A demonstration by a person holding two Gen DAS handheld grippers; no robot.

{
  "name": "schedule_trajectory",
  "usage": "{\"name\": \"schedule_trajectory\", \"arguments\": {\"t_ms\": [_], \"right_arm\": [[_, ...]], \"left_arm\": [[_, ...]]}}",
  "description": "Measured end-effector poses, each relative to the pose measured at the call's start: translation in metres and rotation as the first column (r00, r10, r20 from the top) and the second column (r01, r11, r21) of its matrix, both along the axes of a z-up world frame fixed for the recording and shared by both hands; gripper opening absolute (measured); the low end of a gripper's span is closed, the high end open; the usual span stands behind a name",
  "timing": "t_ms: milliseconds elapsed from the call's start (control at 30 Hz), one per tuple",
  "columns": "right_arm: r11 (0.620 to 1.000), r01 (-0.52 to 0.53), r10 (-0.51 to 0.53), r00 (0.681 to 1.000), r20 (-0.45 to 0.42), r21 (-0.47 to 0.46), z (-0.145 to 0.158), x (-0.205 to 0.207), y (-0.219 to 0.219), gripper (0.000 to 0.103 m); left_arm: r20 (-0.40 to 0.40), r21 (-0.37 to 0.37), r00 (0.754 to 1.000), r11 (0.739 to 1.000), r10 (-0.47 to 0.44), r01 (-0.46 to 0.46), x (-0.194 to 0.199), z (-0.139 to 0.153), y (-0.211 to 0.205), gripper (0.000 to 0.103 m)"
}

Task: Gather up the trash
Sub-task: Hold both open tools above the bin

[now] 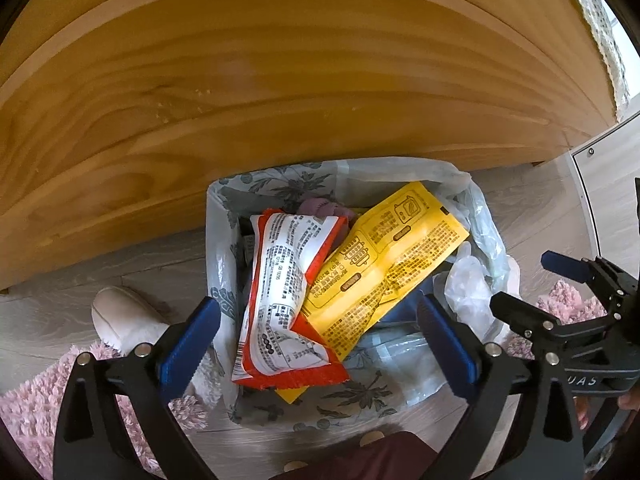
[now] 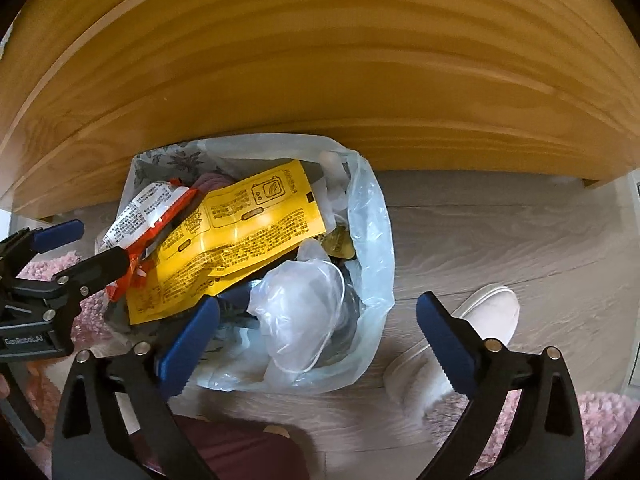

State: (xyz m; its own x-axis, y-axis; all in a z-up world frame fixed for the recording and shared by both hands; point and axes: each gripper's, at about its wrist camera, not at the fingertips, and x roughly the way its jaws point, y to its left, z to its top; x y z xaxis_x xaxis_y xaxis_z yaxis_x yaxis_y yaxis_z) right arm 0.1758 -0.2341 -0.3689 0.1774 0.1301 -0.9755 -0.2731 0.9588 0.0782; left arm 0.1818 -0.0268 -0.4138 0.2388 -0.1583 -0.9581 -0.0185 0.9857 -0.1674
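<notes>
Left gripper (image 1: 318,340) at lower frame: jaws spread wide, nothing between the pads. Right gripper (image 2: 318,340): likewise released, empty. Both hang over the bin (image 1: 218,240), centre frame, lined with a floral bag. Inside, on top: red-white wrapper (image 1: 284,296) at left, yellow packet (image 1: 384,256) to its right, clear film (image 2: 304,312) at lower right. Judged: both wrappers deposited; whether trash remains elsewhere cannot be told. Print on both wrappers is dense and unreadable; the left gripper's body reads "GenRobot.AI". Beyond, upper frame: wooden panel (image 1: 280,80).
</notes>
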Motion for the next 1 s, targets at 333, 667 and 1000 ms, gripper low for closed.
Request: {"name": "schedule_trajectory", "arguments": {"t_ms": [333,667,1000], "right_arm": [[0.998,-0.044,0.046,0.997,0.059,-0.036,0.008,-0.012,0.002,0.095],[0.998,-0.038,0.043,0.994,0.101,-0.043,0.019,-0.019,0.001,0.095],[1.0,-0.024,0.022,0.986,0.166,0.009,0.046,-0.024,-0.009,0.095]], "left_arm": [[0.024,-0.016,1.0,1.0,0.003,-0.003,-0.005,0.013,0.001,0.096],[0.063,-0.026,0.998,0.999,0.019,-0.018,-0.011,0.031,0.003,0.096],[0.18,-0.044,0.983,0.999,0.033,-0.025,-0.021,0.072,0.007,0.096]]}}
